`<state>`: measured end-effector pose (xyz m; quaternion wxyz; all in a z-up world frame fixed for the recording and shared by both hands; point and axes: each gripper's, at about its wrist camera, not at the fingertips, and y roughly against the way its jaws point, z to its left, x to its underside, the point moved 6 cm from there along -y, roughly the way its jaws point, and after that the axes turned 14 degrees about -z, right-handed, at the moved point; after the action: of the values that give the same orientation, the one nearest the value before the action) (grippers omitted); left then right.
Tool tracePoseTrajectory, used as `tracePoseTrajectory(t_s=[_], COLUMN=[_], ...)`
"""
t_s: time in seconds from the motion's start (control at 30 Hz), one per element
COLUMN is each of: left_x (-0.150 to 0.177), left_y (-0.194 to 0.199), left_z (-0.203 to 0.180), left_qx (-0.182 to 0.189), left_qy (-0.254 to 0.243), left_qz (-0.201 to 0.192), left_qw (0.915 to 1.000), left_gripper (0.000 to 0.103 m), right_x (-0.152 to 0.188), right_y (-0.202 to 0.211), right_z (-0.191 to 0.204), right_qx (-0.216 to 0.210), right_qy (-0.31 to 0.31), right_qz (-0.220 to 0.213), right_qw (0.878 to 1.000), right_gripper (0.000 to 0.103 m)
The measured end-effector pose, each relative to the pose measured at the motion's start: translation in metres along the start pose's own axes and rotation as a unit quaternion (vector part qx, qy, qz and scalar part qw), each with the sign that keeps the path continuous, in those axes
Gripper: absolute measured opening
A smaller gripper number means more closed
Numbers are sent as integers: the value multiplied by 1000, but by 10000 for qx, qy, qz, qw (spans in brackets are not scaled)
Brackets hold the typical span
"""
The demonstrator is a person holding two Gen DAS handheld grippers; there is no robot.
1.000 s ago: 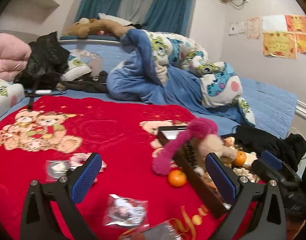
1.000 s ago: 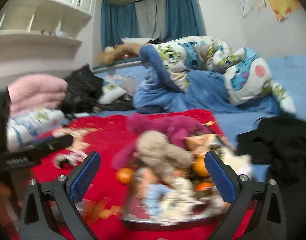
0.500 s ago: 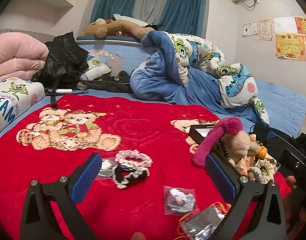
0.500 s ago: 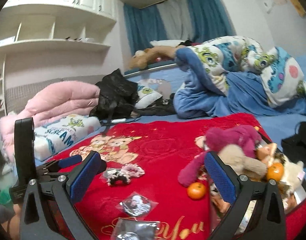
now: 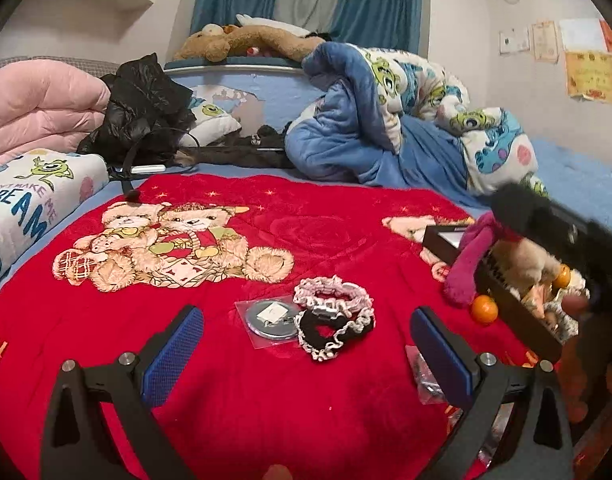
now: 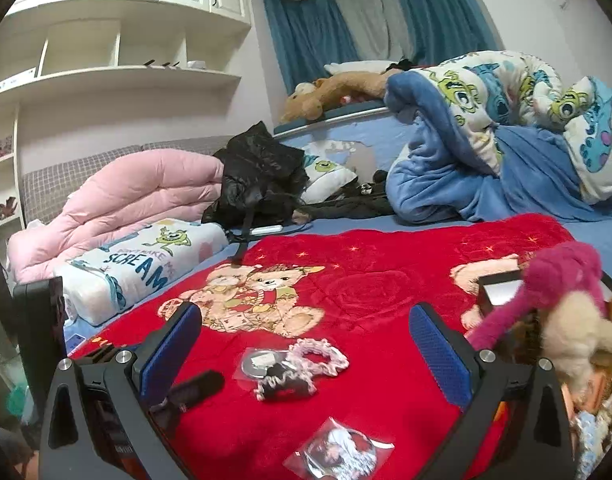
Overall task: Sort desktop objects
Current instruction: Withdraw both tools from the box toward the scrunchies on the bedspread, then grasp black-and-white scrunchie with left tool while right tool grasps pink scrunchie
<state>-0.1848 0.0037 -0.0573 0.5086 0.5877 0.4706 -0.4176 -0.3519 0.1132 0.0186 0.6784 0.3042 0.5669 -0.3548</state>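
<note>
A pink scrunchie and a black-and-white scrunchie lie together on the red blanket, next to a bagged round badge. My left gripper is open and empty just in front of them. My right gripper is open and empty, with the scrunchies and the badge between its fingers' line of sight. A second bagged badge lies nearer. A dark box at the right holds a pink-and-beige plush and small items. An orange lies beside it.
The left gripper's body shows low left in the right wrist view. A folded pink quilt, a Monsters pillow, a black jacket and a blue duvet ring the blanket's far side.
Both views have swung left, away from the box of toys and toward the scrunchies and badge. Both grippers stayed open and empty.
</note>
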Motion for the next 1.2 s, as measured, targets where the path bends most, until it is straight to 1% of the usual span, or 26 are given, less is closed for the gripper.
tracePoseTrajectory(t_s=[0.1, 0.17, 0.3, 0.43, 0.57, 0.7, 0.83, 0.9, 0.97, 1.2], left_x=[3, 4, 10, 28, 36, 36, 45, 46, 46, 50], left_y=[-9, -16, -27, -44, -57, -62, -75, -75, -74, -78], left_z=[0, -1, -4, -5, 0, 3, -3, -9, -10, 1], left_qx=[18, 0, -206, -159, -148, -192, -185, -155, -143, -182], left_qy=[-23, -140, -403, -481, -366, -302, -526, -689, -726, -440], left_qz=[108, 155, 276, 665, 878, 890, 1135, 1128, 1084, 1229], left_qw=[9999, 9998, 9986, 9965, 9954, 9954, 9920, 9911, 9913, 9913], left_gripper=[103, 103, 103, 103, 103, 103, 103, 103, 103, 103], right_x=[1, 1, 3, 9, 22, 39, 53, 60, 64, 80], right_y=[-15, -22, -38, -56, -76, -92, -109, -114, -114, -118], right_z=[4, 4, -2, -13, -16, -20, -29, -32, -34, -45], right_qx=[-44, -52, -40, 70, 98, 172, 230, 241, 196, 244], right_qy=[19, 0, -89, -259, -170, -92, -154, -206, -277, -542], right_qz=[115, 184, 332, 554, 909, 1180, 1555, 1702, 1735, 1936], right_qw=[9999, 9998, 9994, 9981, 9957, 9928, 9875, 9849, 9843, 9793], right_gripper=[103, 103, 103, 103, 103, 103, 103, 103, 103, 103])
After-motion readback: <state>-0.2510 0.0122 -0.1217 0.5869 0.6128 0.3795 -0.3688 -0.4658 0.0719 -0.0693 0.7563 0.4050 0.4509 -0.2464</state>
